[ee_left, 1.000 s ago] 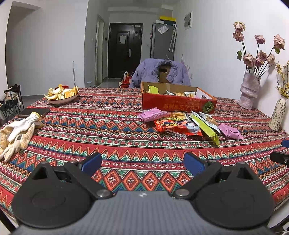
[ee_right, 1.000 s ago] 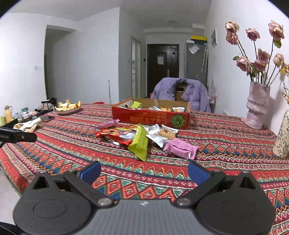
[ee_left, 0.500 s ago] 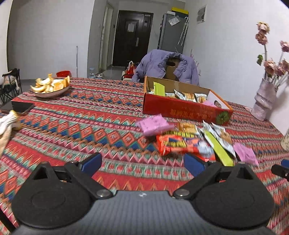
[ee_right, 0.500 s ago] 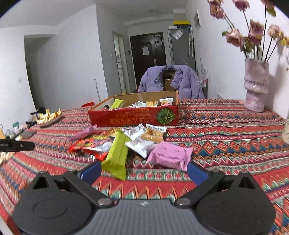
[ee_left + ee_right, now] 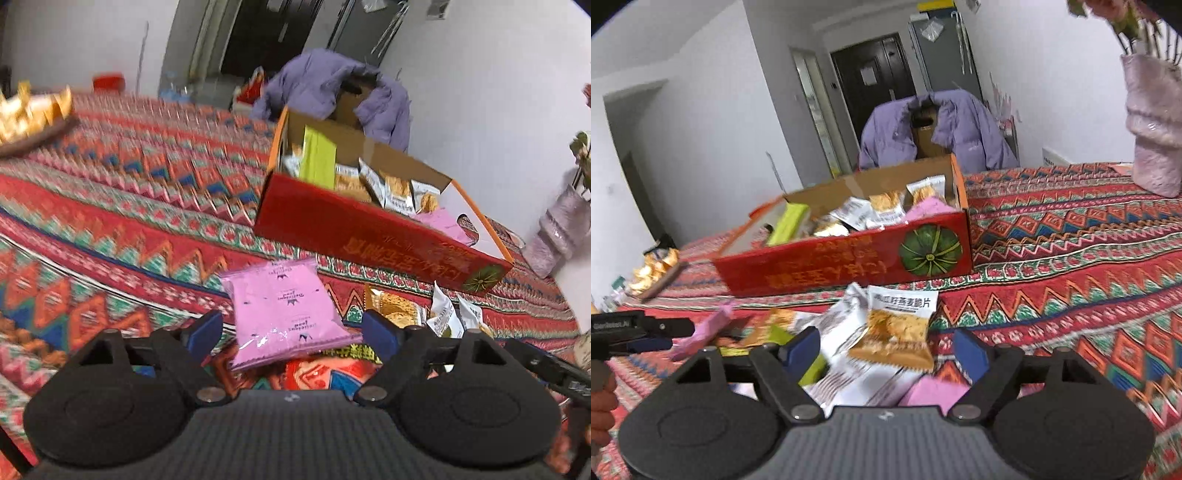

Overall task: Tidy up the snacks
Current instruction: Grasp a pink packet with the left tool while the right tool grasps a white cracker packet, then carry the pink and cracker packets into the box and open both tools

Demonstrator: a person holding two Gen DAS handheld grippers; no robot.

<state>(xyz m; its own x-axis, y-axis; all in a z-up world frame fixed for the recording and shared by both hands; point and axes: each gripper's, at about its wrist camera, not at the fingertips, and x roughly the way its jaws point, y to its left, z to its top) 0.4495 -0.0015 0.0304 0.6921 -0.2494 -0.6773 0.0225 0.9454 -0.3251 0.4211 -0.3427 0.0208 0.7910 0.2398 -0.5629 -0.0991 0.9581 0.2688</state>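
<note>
Left tongs (image 5: 291,336): jaws apart, having just been closing, with a pink snack packet (image 5: 284,314) lying between the blue pads (image 5: 205,334); the pads stand clear of its edges, no grip made. The packet rests partly on a red-and-orange packet (image 5: 321,373) on the bench (image 5: 129,221), which is covered in a patterned red cloth. Right tongs (image 5: 886,347): jaws likewise apart and just been closing, with an oat-crisp packet (image 5: 897,332) between them, not pressed by either pad; it lies on a heap of white packets (image 5: 849,384), a second pink packet (image 5: 931,395) just beneath to the right. In the right wrist view the left tongs appear at the left edge, next to the first pink packet. Beyond the loose heap stands an open red cardboard box (image 5: 849,266), already holding a green packet (image 5: 317,158), several oat-crisp packets and a pink one. Further back: a purple jacket (image 5: 960,129) over a chair, a pink vase (image 5: 1152,125) at the right, a dish of peel (image 5: 33,118) at the left.
</note>
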